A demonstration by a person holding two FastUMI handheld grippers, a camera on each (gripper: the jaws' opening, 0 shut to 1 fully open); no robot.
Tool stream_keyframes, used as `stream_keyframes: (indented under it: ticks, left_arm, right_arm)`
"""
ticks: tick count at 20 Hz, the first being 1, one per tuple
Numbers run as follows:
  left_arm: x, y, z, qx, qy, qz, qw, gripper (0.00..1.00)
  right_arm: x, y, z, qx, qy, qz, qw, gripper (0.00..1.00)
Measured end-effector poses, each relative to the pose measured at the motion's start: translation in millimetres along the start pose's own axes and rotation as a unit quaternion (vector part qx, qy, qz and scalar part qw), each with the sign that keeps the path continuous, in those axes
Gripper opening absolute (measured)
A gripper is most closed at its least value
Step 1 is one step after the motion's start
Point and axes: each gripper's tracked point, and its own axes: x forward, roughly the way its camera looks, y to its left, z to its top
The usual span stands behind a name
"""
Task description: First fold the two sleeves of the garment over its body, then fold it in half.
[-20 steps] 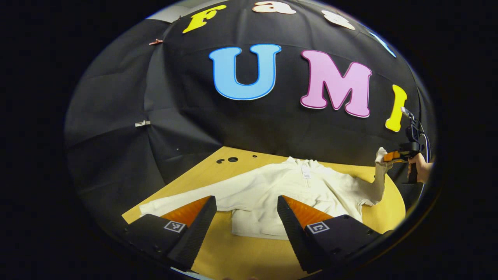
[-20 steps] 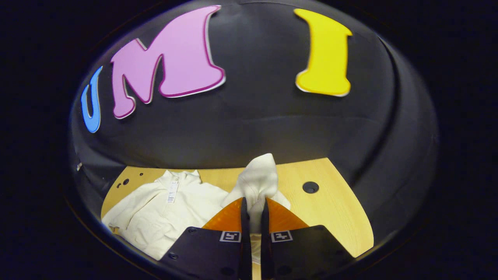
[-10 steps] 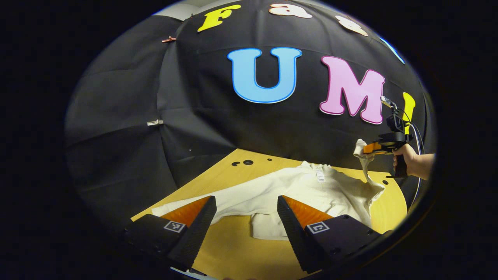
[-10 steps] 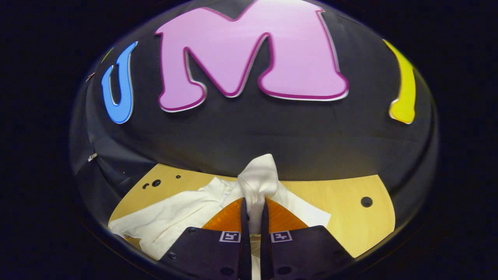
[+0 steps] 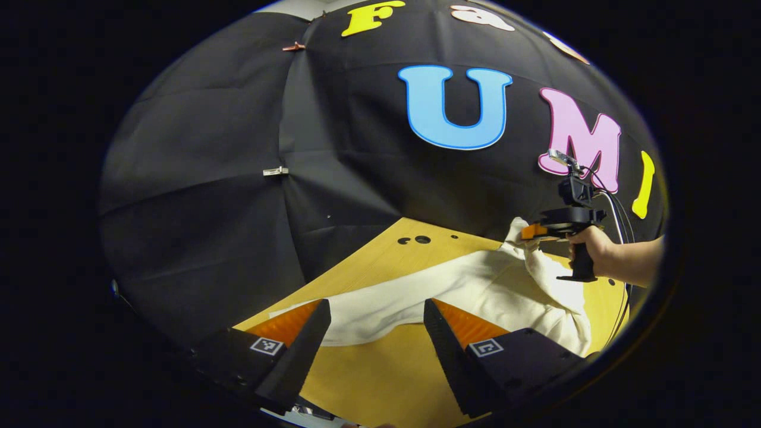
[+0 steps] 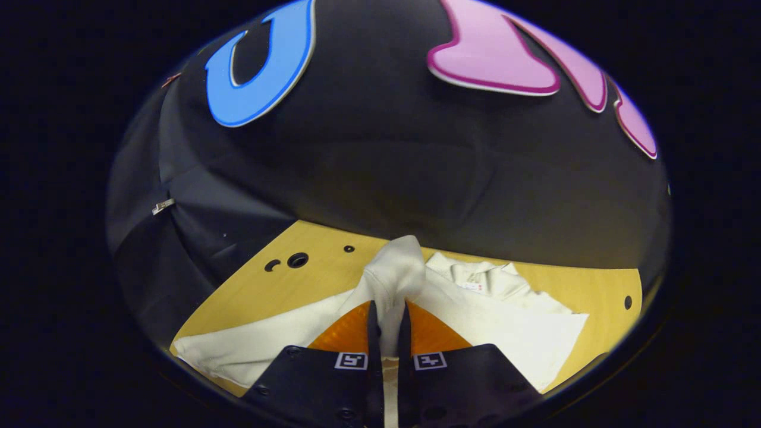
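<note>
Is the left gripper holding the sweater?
No, the left gripper is open above the table, its fingers apart and touching no sweater.

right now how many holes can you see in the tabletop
4: three clustered near the wall at the far left corner, and one by the right edge. The garment may hide more.

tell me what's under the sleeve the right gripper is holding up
The sleeve, pinched in the right gripper, hangs over the sweater, whose collar shows beyond it on the table. The part of the sweater right under the sleeve is hidden.
</note>
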Motion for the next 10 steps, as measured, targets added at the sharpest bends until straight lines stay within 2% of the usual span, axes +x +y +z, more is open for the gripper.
stream_keyframes:
  ticks: [5, 7, 8, 9, 10]
  left_arm:
    - [13, 29, -14, -0.016, 0.013, 0.021, 1.0, 0.98]
    - [17, 39, -19, -0.025, 0.018, 0.031, 0.999, 0.97]
    - [19, 44, -22, -0.03, 0.02, 0.036, 0.999, 0.97]
    - [20, 49, -27, -0.035, 0.023, 0.04, 0.998, 0.97]
    - [23, 54, -31, -0.038, 0.024, 0.046, 0.998, 0.97]
  right_arm:
    - [30, 37, -38, 0.025, 0.041, 0.007, 0.999, 0.24]
    - [28, 51, -44, 0.036, 0.045, 0.019, 0.998, 0.34]
    - [24, 52, -42, 0.036, 0.04, 0.021, 0.998, 0.42]
    - [17, 55, -41, 0.034, 0.036, 0.021, 0.999, 0.36]
    - [8, 55, -41, 0.03, 0.032, 0.023, 0.999, 0.49]
